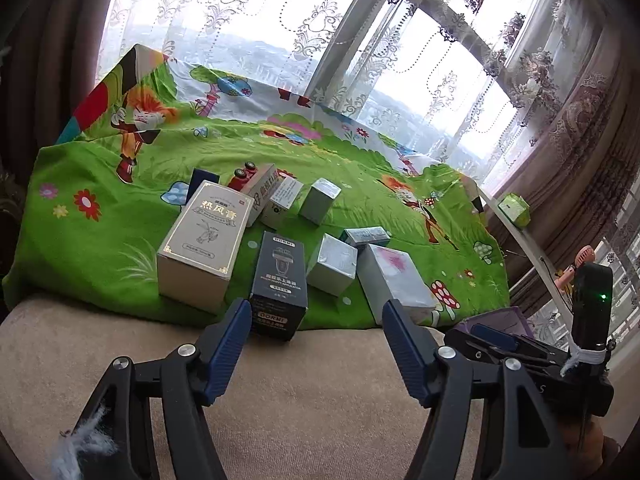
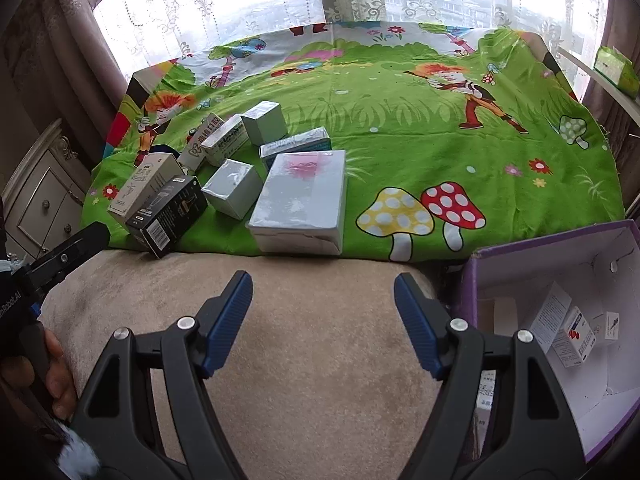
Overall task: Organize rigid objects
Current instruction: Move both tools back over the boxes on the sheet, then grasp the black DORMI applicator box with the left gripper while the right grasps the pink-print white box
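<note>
Several boxes lie on a green cartoon sheet [image 1: 100,240]. In the left wrist view: a gold box [image 1: 200,248], a black box [image 1: 279,284] at the sheet's near edge, a silver cube [image 1: 332,270], a large silver box with a pink mark [image 1: 394,280], and a red toy car [image 1: 242,178] behind. My left gripper [image 1: 316,316] is open and empty, just in front of the black box. My right gripper [image 2: 323,292] is open and empty over beige cushion, short of the large silver box [image 2: 300,200]. The purple box [image 2: 560,320] at right holds a few small packets.
Beige cushion [image 2: 320,360] lies under both grippers. A white nightstand [image 2: 44,196] stands at left. A green box [image 2: 616,68] sits on the window ledge at right. Lace curtains and windows are behind the bed. The other gripper shows at the left edge [image 2: 60,260].
</note>
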{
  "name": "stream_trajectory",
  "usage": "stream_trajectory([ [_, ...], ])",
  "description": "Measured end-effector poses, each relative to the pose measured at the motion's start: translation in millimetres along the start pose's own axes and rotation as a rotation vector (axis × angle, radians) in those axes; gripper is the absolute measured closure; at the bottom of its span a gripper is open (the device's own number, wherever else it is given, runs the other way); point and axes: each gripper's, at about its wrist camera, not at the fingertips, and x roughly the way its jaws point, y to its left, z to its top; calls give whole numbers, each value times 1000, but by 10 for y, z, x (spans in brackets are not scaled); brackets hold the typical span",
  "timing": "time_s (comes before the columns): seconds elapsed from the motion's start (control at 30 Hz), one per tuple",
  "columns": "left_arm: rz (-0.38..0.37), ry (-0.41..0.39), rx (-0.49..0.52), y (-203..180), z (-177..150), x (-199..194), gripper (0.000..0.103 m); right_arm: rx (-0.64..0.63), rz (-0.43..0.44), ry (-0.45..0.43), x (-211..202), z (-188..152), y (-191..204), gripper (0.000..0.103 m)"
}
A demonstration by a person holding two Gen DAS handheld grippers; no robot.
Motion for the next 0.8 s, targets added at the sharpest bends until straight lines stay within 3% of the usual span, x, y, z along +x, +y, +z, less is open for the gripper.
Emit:
stream_trajectory([
  [0.4, 121, 75, 112, -107, 110, 310, 42, -54, -21, -15, 243, 241, 217, 26],
  [0.67, 179, 152, 104, -71, 113, 510, 43, -87, -37, 0, 394, 351, 306, 22],
  [0.8, 195, 176, 93, -49, 121, 585, 52, -99, -45, 16, 486, 389, 331, 21],
])
